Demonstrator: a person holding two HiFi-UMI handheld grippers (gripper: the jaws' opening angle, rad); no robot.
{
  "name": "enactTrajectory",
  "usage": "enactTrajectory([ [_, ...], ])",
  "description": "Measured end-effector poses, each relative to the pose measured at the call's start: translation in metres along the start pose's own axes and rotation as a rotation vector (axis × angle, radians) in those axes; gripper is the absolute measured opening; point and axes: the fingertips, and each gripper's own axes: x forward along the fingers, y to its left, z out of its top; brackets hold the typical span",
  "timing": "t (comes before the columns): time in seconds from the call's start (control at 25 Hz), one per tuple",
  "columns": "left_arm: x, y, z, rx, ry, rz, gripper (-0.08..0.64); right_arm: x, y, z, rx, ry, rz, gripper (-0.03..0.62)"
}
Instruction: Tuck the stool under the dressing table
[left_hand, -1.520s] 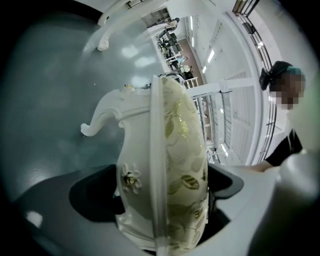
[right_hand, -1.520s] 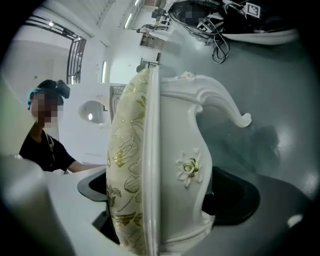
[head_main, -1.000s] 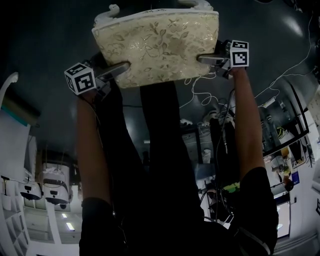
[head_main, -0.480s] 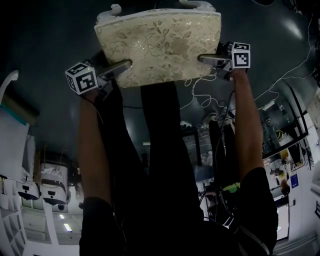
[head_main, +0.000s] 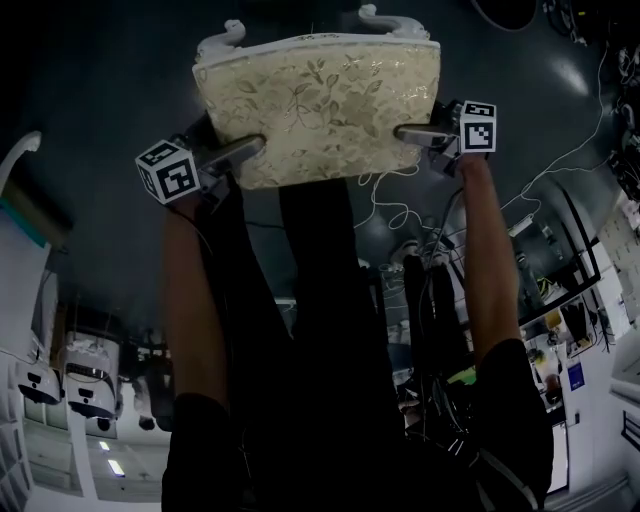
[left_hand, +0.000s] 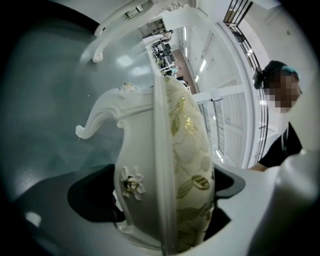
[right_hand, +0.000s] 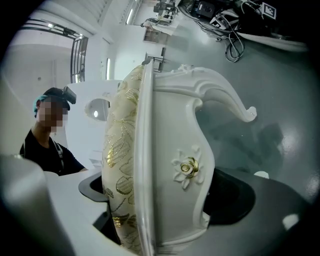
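We had the stool (head_main: 318, 105) at the top centre of the head view, held between both grippers. The left gripper (head_main: 250, 148) was clamped on the seat's left edge and the right gripper (head_main: 408, 130) on its right edge, each with jaws parted only by cushion and frame. We judged it best to keep both sides level, push evenly, and steer the curled legs (head_main: 230, 25) clear of the table, which the head view did not show.
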Motion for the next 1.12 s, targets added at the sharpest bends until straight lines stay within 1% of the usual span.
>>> enactTrajectory([
  [0.2,-0.054,-0.031,0.001,-0.036,-0.076,0.024,0.58,0.02,0.055,0.006,-0.002,0.032,0.012,0.581],
  [0.4,-0.075,-0.068,0.006,-0.062,-0.121,0.047,0.58,0.013,0.093,0.016,-0.002,0.101,0.033,0.581],
  [0.52,-0.095,-0.085,0.01,-0.077,-0.182,0.06,0.58,0.018,0.117,0.026,-0.012,0.144,0.042,0.581],
  [0.6,-0.129,-0.095,0.009,-0.086,-0.242,0.067,0.58,0.038,0.146,0.03,-0.036,0.182,0.043,0.581],
  [0.68,-0.169,-0.107,0.002,-0.101,-0.283,0.068,0.58,0.061,0.181,0.027,-0.05,0.211,0.037,0.581],
  [0.88,-0.24,-0.129,-0.009,-0.115,-0.353,0.075,0.58,0.103,0.241,0.021,-0.087,0.281,0.037,0.581],
  [1.12,-0.318,-0.142,-0.019,-0.141,-0.405,0.081,0.58,0.157,0.301,0.012,-0.095,0.333,0.04,0.581],
])
